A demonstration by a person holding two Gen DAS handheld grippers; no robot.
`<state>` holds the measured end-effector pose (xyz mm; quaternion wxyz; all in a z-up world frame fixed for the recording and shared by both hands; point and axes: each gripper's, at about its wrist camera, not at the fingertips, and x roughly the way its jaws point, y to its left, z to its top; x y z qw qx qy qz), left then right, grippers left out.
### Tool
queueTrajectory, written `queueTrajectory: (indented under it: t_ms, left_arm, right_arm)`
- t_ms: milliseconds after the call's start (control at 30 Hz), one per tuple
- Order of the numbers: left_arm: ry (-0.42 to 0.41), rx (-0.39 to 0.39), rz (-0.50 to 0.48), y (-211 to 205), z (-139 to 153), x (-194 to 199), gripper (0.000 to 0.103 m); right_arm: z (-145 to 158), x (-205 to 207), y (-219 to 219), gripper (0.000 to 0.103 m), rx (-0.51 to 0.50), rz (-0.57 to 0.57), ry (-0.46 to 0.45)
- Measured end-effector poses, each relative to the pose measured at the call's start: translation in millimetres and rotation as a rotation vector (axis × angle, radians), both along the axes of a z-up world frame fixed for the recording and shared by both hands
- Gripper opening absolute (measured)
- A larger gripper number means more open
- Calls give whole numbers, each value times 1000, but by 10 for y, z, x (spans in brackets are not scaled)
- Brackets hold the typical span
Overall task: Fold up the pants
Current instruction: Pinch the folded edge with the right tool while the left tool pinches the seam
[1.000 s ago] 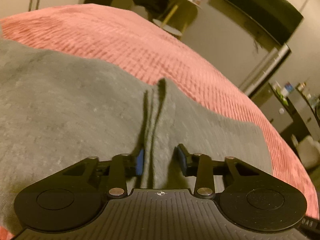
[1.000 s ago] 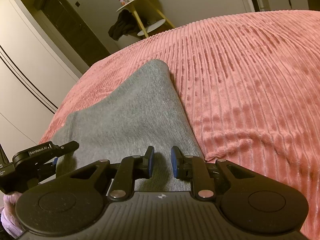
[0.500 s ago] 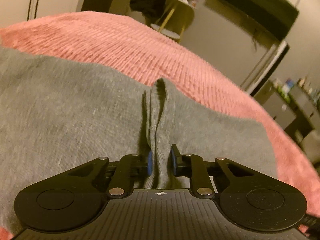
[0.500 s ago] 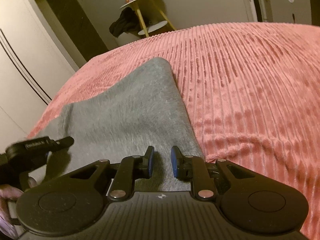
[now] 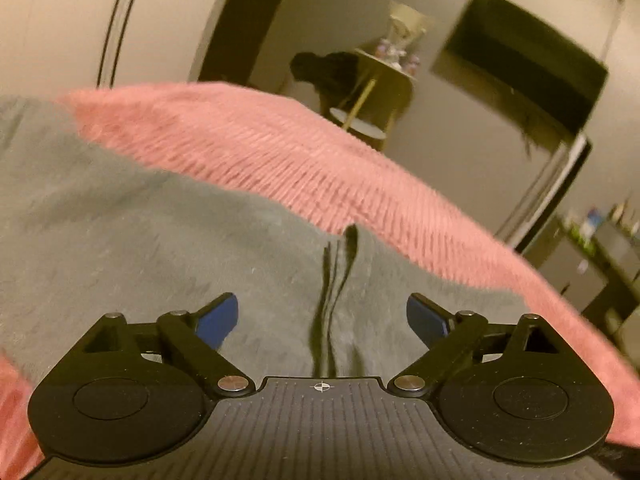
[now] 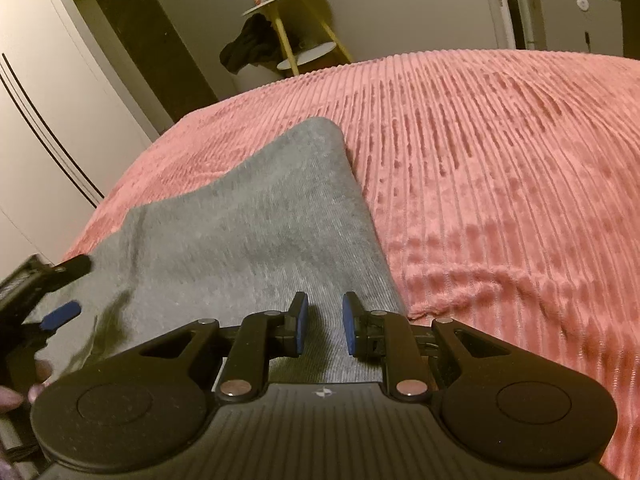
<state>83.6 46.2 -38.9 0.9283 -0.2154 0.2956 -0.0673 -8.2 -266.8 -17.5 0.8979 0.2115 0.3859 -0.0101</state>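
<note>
Grey pants [image 5: 140, 248] lie folded on a pink ribbed bedspread [image 5: 304, 160]. In the left wrist view a raised pleat of the cloth [image 5: 332, 304] runs up between the wide-open jaws of my left gripper [image 5: 322, 316], which holds nothing. In the right wrist view the pants [image 6: 248, 220] taper to a rounded corner far ahead. My right gripper [image 6: 323, 326] sits over their near edge with its jaws a narrow gap apart and grey cloth between them. The left gripper [image 6: 60, 314] shows at the far left, open.
The pink bedspread [image 6: 500, 180] stretches wide to the right of the pants. Beyond the bed stand a yellow side table [image 6: 296, 20] with dark clothing hanging on it, white wardrobe doors [image 6: 40, 100] at left, and a cabinet [image 6: 576, 12] at right.
My left gripper, shut on the pleat half a second ago, has opened wide and let it go, and tilted upward. My right gripper has stayed as it was.
</note>
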Motion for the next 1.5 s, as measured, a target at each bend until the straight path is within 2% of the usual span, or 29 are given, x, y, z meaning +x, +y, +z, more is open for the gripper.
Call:
queueTrajectory:
  t_ms: [100,167,300,467,533,567,600,700,767,933,1000,1067,1100,1133,1167,1233,1300,1367,1433,1500]
  left_arm:
    - [40,-118,4,153,-28,-88,95]
    - [69,-146,-29,129,-51,-118,95]
    - [116,-82,-104,-62,-95,-97,94]
    - [180,-60,-127,-143,-257,-6,90]
    - [181,-51,-129,-149,-285,-3,90]
    - [179,-46,-130,-163,-292,-15,90]
    - [178,-42,-132,-169,-302,-12,90]
    - [176,-29,-133,-191,-338,4,91]
    - [172,-16,-136,-215,-354,31,93]
    - [147,-9,-153,-225,-363,67,95]
    - [139,-66,-160,-172,-376,92,88]
    - [153,-148,-160,-92,-414,140,65]
    - [170,-183,-155,-48,-448,168,59]
    - [186,-206,-142,-10,-476,190,44]
    - [199,-225,-134,26,-497,212,23]
    - [222,-288,-135,101,-537,254,20]
    - [205,-313,-139,128,-514,237,17]
    - [157,-292,-150,122,-442,189,16]
    - [74,-260,-147,126,-326,102,15]
    - [23,-232,-111,154,-245,42,15]
  right_arm:
    - [75,-47,51,24,-30,4,-27]
    - [141,-84,91,25,-62,8,-58]
    - [209,-58,119,24,-97,6,-85]
    - [278,200,295,18,-283,42,-132]
    - [296,366,365,16,-334,67,-143]
    - [297,457,394,10,-354,76,-146]
    - [289,546,417,9,-372,84,-140]
    - [138,858,455,6,-424,102,-63]
    - [-100,1041,418,0,-454,113,12]
    - [-258,935,555,0,-583,139,-78]
    - [-229,812,612,1,-612,141,-100]
    - [-150,630,669,4,-595,155,-115]
    - [-109,528,685,5,-558,162,-118]
    - [-76,434,705,12,-522,169,-121]
    - [-38,360,719,23,-492,178,-124]
    - [38,260,756,30,-462,194,-131]
    - [107,204,787,30,-452,185,-152]
    - [156,208,778,30,-428,164,-155]
    - [173,179,758,30,-408,146,-150]
    - [190,130,737,30,-400,128,-155]
